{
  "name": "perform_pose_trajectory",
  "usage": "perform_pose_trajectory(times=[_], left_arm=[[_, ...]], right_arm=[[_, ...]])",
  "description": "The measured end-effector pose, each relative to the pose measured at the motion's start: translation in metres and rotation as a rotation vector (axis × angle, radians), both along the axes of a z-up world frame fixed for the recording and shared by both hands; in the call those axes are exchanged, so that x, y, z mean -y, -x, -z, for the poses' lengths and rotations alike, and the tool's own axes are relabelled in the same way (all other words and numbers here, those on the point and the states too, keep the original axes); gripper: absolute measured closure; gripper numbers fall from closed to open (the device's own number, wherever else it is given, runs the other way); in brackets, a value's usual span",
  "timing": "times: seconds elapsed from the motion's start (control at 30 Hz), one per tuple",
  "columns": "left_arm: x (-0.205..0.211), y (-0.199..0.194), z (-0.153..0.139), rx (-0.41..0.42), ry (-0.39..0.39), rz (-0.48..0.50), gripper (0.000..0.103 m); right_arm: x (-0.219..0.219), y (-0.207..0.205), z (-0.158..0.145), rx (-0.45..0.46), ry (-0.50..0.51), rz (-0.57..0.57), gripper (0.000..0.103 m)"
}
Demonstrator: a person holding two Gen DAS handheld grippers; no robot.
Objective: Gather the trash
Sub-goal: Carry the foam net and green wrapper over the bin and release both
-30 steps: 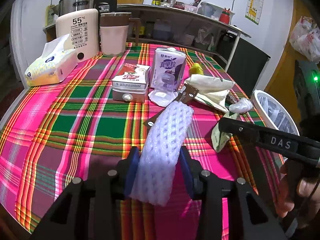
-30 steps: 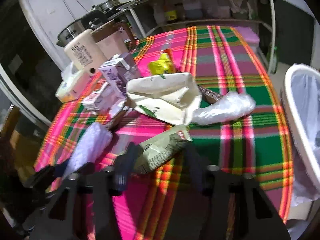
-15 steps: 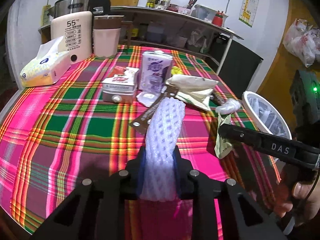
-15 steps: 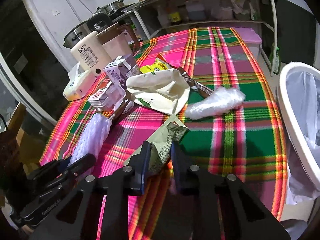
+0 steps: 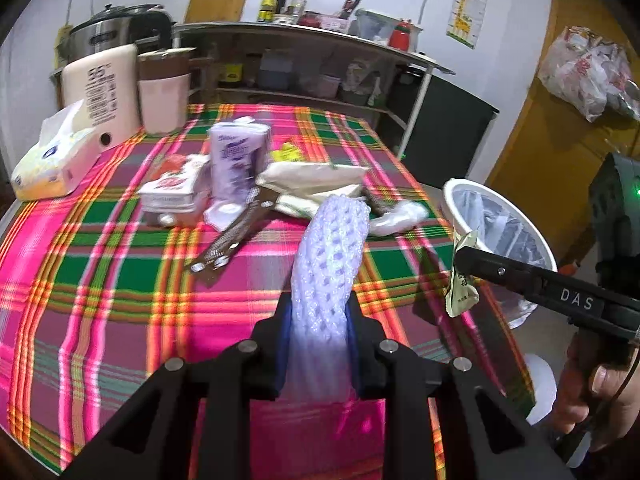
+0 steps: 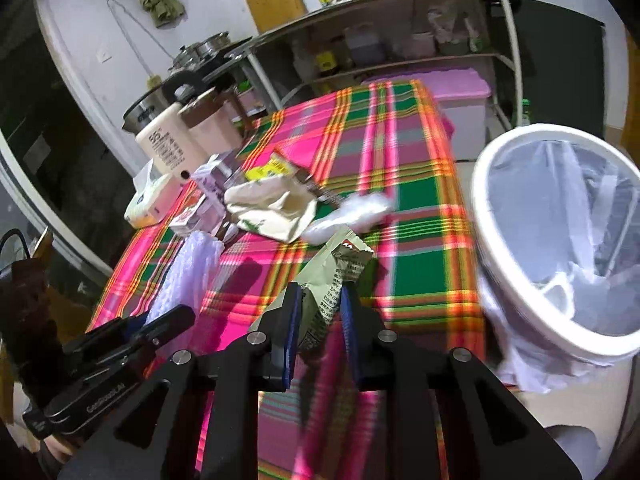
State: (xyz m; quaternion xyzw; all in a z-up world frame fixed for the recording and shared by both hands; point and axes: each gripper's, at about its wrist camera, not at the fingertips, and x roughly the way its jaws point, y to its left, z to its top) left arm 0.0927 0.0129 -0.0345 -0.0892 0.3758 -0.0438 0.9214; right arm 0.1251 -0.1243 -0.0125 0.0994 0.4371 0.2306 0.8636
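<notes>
A white foam fruit net (image 5: 328, 264) is pinched between the blue pads of the left gripper (image 5: 318, 332) and is held clear of the plaid tablecloth (image 5: 100, 280), apparently so that it can be carried across. A crumpled pale-green snack wrapper (image 6: 332, 280) is clamped in the right gripper (image 6: 318, 316) and is raised just beside the white lined trash bin (image 6: 500, 280) at the table's edge, judged ready for dropping. The net is seen as a soft, lavender-tinged mesh sleeve, bent at its top. More litter, among it a cream bag (image 6: 272, 208) and a clear plastic scrap (image 6: 352, 210), is left farther back on the cloth.
</notes>
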Motion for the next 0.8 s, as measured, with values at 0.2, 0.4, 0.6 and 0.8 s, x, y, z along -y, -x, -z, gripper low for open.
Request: perform_pose_trajectory(times=[0.2, 0.4, 0.6, 0.8], left_arm=[[0.028, -0.014, -0.008, 0.019, -0.003, 0.071, 0.078], [0.058, -0.032, -0.015, 0.040, -0.001, 0.146, 0.078], [0.087, -0.048, -0.021, 0.053, 0.005, 0.208, 0.078], [0.113, -0.066, -0.024, 0.057, 0.017, 0.264, 0.078]], right_arm=[[0.033, 0.002, -0.010, 0.027, 0.003, 0.062, 0.082], [0.070, 0.001, -0.015, 0.045, 0.014, 0.143, 0.082], [0.108, -0.002, -0.015, 0.049, 0.025, 0.228, 0.082], [0.138, -0.004, -0.013, 0.046, 0.038, 0.295, 0.082]])
